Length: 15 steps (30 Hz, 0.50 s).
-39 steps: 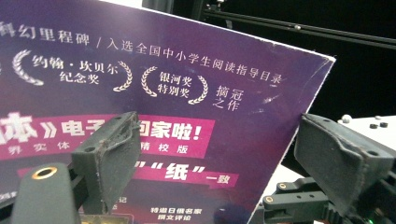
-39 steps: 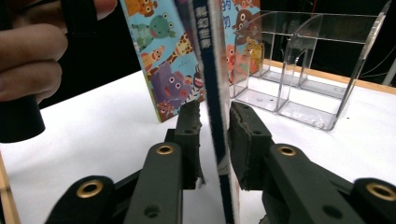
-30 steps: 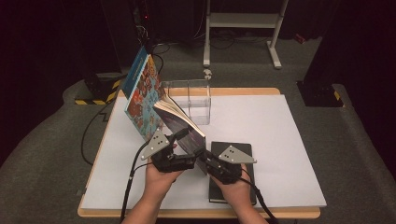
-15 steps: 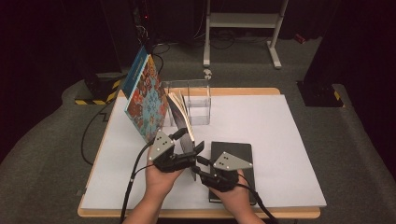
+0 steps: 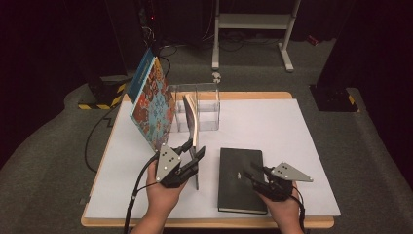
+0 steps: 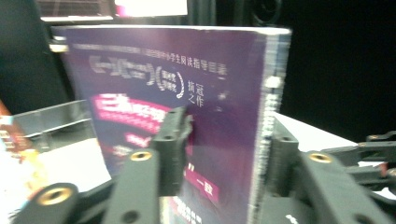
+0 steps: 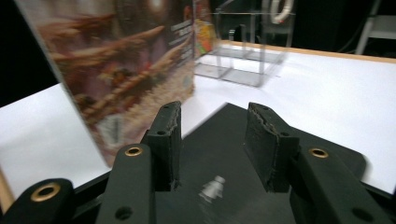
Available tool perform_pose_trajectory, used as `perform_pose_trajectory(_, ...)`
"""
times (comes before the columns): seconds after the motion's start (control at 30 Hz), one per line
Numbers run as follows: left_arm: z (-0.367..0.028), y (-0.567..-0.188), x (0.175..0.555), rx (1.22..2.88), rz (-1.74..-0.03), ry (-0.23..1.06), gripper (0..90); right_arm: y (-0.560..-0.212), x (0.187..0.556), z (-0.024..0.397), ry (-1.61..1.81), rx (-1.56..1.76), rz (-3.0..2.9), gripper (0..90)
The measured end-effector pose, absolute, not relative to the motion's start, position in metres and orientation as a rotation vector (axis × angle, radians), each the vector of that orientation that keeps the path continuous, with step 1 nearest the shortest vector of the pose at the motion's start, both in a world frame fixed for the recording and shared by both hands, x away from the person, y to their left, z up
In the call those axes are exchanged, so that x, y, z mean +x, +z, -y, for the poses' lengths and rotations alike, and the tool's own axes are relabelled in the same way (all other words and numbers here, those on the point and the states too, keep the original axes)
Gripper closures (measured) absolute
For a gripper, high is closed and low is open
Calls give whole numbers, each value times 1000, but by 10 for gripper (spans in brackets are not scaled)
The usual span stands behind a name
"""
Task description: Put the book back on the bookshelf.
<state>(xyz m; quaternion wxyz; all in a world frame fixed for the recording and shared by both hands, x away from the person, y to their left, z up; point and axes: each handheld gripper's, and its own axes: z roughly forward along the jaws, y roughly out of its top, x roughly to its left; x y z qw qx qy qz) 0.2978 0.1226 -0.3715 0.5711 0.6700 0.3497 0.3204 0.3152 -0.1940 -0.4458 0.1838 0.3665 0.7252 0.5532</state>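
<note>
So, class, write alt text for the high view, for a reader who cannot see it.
The left gripper clamps a thin book standing upright on a white table, before a clear acrylic holder. A colourful book leans at the left. The right gripper, jaws apart, hovers over a black book lying flat.

On the table (image 5: 302,146), an upright book (image 5: 195,127) stands left of a notebook (image 5: 242,179) lying flat — a clear organizer (image 5: 207,105) sits behind them, with a large picture book (image 5: 152,105) leaning at its left, near the table's far-left corner.
</note>
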Motion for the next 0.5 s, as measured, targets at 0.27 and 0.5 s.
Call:
perform_pose_trajectory(0.27, -147, -370, 293, 1541, -871, 821, 827, -453, 320, 198, 1544, 1062, -2063, 558)
perform_pose_trajectory(0.5, -183, -373, 296, 1522, -884, 774, 831, -452, 320, 204, 1526, 1078, -2035, 560)
